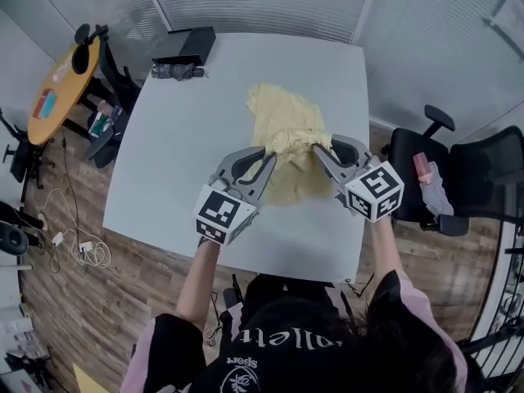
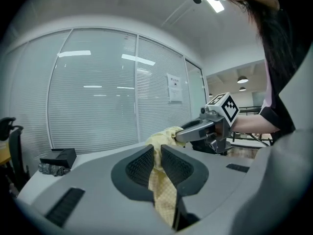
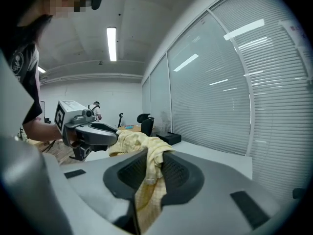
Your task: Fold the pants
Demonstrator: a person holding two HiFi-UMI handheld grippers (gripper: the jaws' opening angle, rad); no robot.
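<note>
2 grips confirmed: left gripper (image 1: 264, 160) and right gripper (image 1: 320, 151) each pinch the pants (image 1: 284, 119); fold apparently underway, next needing an even lay-down.

Black T-shirt (image 1: 270, 367), white lettering (image 1: 291, 336), pink sleeves (image 1: 429, 301). Grey left gripper (image 1: 267, 157) and right gripper (image 1: 320, 151) each carry 1 black-and-white marker cube (image 1: 223, 213).

White table (image 1: 164, 154) has 1 black box (image 1: 187, 46) and a dark bundle (image 1: 176, 71) at its far edge. Round orange table (image 1: 61, 88) off left, 1 black office chair (image 1: 426, 178) right, cables (image 1: 82, 252) on the wood floor (image 1: 106, 318).
</note>
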